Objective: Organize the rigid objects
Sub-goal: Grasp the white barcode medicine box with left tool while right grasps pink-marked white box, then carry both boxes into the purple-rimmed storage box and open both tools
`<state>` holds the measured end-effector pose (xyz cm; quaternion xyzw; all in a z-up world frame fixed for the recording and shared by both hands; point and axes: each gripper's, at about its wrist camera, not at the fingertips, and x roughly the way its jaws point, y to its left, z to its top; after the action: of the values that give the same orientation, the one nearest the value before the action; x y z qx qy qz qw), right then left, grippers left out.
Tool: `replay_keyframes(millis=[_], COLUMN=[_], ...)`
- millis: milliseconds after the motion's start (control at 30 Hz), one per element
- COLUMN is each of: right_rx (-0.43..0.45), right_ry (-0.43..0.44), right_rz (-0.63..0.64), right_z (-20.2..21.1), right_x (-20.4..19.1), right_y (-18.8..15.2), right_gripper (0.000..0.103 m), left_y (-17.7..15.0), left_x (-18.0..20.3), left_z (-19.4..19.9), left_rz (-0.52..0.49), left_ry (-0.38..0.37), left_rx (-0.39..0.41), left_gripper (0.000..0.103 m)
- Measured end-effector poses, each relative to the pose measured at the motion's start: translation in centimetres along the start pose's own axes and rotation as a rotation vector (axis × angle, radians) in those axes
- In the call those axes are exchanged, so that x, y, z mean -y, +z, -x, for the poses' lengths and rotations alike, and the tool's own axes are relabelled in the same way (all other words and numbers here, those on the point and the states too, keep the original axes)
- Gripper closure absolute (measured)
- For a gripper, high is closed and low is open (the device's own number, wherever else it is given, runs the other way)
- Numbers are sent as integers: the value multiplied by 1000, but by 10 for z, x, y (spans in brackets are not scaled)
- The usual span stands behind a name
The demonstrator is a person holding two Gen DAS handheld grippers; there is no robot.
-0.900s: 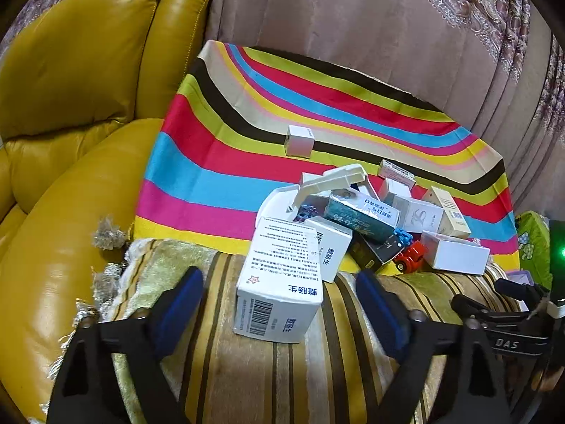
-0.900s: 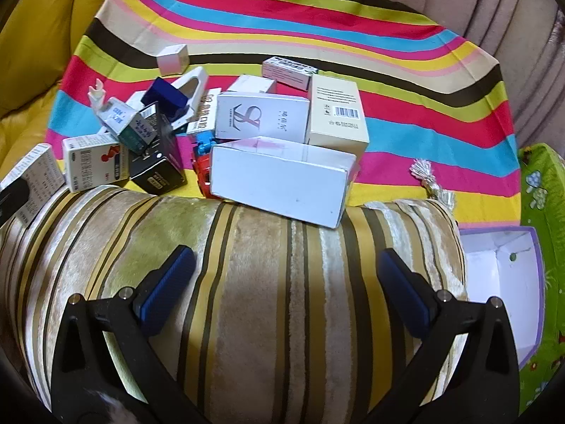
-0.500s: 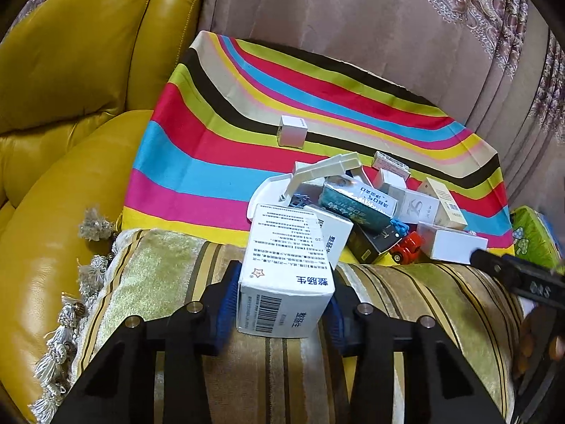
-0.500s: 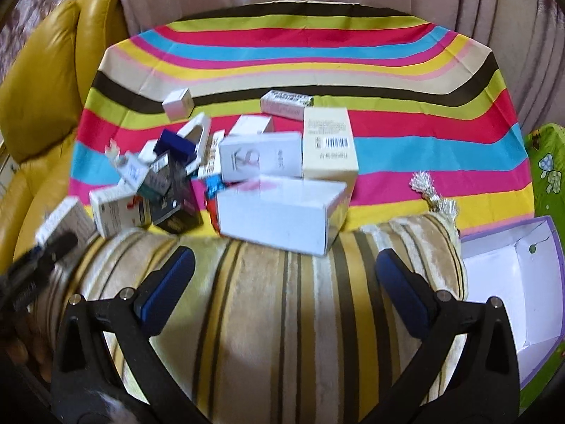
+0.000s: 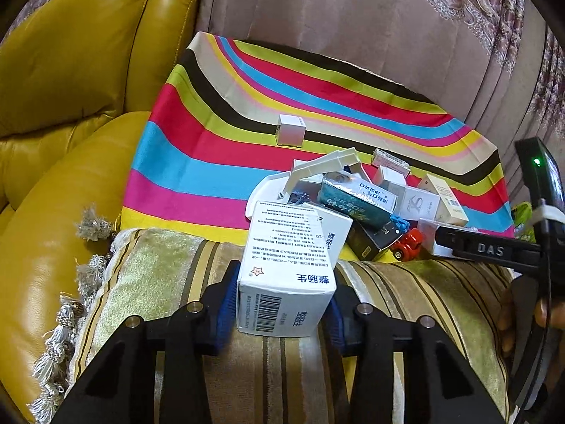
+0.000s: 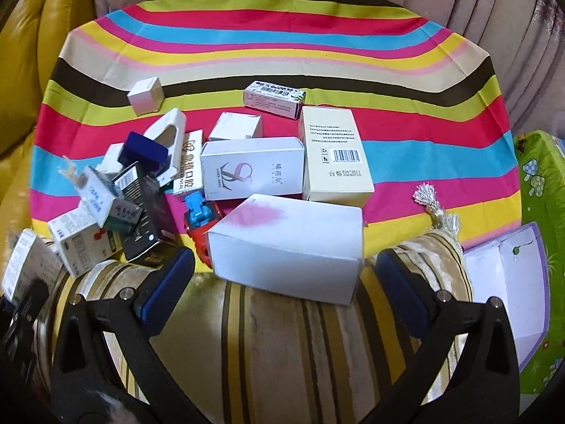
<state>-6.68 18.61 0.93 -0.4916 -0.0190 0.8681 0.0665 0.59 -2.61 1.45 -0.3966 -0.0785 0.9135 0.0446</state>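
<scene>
The left gripper [image 5: 282, 304] clamped the barcoded box [image 5: 286, 282], ready to lift it; the right gripper [image 6: 282, 282] stood wide apart, straddling the white box [image 6: 293, 243] to grasp it.

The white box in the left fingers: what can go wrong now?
The left gripper clamps only the near end of the white box, so it may tilt or slip when lifted. Its far end touches a second box in the pile, which may shift or tumble.
</scene>
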Motion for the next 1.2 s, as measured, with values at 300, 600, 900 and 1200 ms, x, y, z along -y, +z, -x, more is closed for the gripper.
replay_keyframes(millis=[300, 600, 900, 1200], right_rx=[-33, 37, 174, 230], right_ry=[-29, 31, 36, -21], right_rz=[14, 15, 4, -88], right_z=[-12, 10, 50, 75], right_x=[-5, 3, 32, 100], right_y=[4, -7, -29, -57], right_gripper=[7, 8, 8, 8], left_y=[0, -8, -16, -22], left_x=[4, 21, 68, 131], left_z=[2, 20, 44, 44], left_rz=[-22, -66, -140, -200], left_ry=[22, 99, 10, -235], left_rx=[8, 27, 58, 26], left_gripper=[60, 60, 60, 60])
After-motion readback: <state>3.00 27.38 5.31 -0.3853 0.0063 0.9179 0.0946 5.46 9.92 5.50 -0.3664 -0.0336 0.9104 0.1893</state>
